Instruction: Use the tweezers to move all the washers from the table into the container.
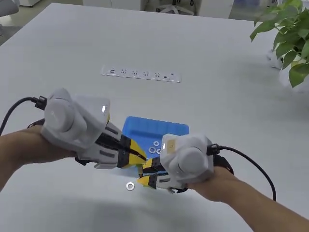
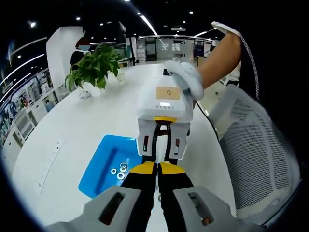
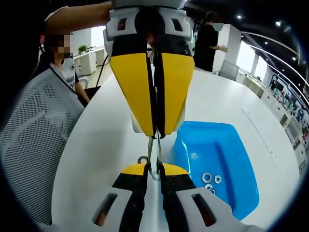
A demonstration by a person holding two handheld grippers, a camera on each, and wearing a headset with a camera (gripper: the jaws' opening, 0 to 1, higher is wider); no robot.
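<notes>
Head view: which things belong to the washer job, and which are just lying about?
Job: tweezers, between the left gripper and right gripper; blue container; washers inside it; loose washer on the table.
Lying about: potted plant; socket strip; mesh chair.

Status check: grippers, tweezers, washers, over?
Left gripper and right gripper both shut on thin metal tweezers, tip to tip. Small silver washers in blue plastic tray; lone washer on white table. Nothing in the way.
</notes>
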